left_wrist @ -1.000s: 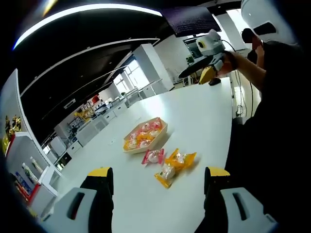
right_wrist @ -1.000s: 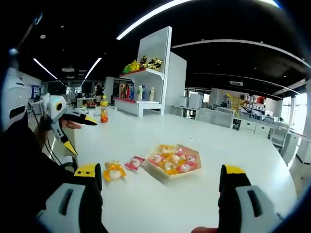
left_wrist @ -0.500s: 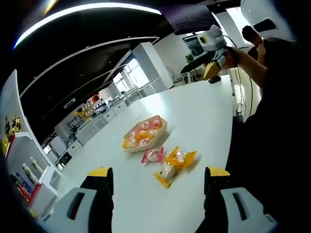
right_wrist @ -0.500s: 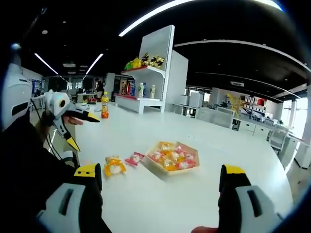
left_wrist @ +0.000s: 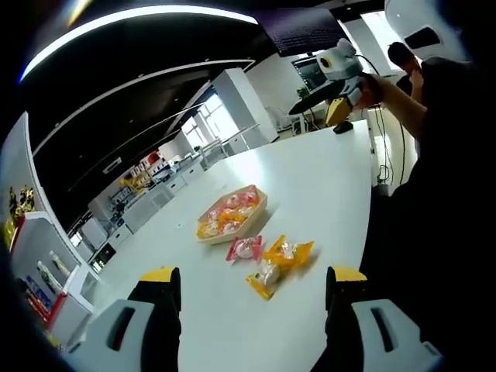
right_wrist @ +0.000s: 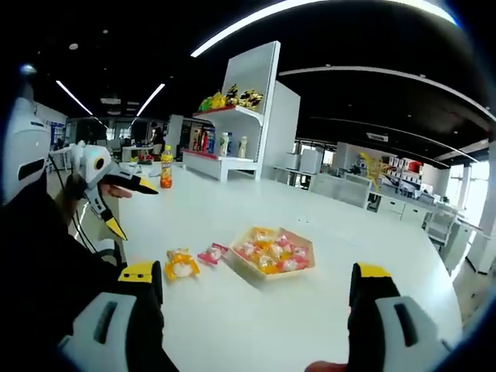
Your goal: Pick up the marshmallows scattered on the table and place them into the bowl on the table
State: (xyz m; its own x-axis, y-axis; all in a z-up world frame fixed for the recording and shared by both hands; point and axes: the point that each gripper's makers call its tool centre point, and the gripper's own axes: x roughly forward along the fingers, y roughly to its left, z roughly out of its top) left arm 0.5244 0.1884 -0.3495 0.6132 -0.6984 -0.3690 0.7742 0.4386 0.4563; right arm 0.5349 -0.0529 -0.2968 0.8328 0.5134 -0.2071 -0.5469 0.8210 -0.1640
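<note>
A shallow wooden bowl (left_wrist: pixel 230 215) (right_wrist: pixel 273 252) holding several wrapped marshmallows sits on the white table (left_wrist: pixel 325 182). Just short of it lie a pink-wrapped marshmallow (left_wrist: pixel 246 248) (right_wrist: pixel 211 253) and yellow-wrapped ones (left_wrist: pixel 280 260) (right_wrist: pixel 180 266). My left gripper (left_wrist: pixel 253 288) is held back above the table's near edge, open, with nothing between its jaws; in the right gripper view it hangs at the left (right_wrist: pixel 105 186). My right gripper (right_wrist: pixel 254 279) is also open and empty, well back from the bowl; in the left gripper view it is raised at the top right (left_wrist: pixel 335 74).
An orange drink bottle (right_wrist: pixel 166 169) stands on the table far left of the bowl. A white display shelf (right_wrist: pixel 236 124) with goods rises behind it. The person's dark sleeve (left_wrist: pixel 434 155) fills the right side. Wide bare table surrounds the bowl.
In the left gripper view the right gripper has risen slightly. The right gripper view has shifted a little. The bowl and marshmallows lie where they were.
</note>
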